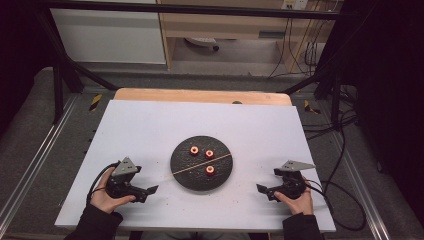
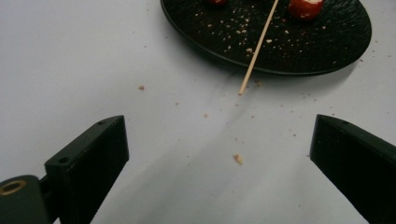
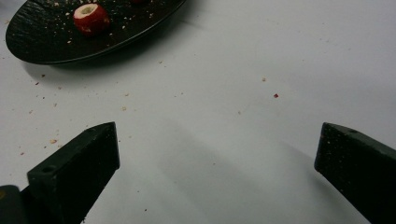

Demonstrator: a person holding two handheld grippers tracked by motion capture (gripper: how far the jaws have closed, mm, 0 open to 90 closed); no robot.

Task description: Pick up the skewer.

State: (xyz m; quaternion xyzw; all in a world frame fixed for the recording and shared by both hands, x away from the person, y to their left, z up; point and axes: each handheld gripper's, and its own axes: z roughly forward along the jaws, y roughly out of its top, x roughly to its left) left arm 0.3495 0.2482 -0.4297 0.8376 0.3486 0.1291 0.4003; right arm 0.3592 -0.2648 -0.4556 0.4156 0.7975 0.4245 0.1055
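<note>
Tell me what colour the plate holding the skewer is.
Black, with a pebbled texture; the plate shows best in the left gripper view, the skewer lying across it.

Fine brown crumbs point(image 2: 238, 158) lie scattered on the white rectangular tabletop point(image 1: 150, 130), thickest near its front edge.

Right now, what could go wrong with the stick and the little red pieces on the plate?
1. The stick lies across the plate with one end poking past the rim, so a bump from the left tool might flip it off.
2. The three red pieces look round and may roll when pinched.
3. Crumbs on the white table could get smeared around.
</note>
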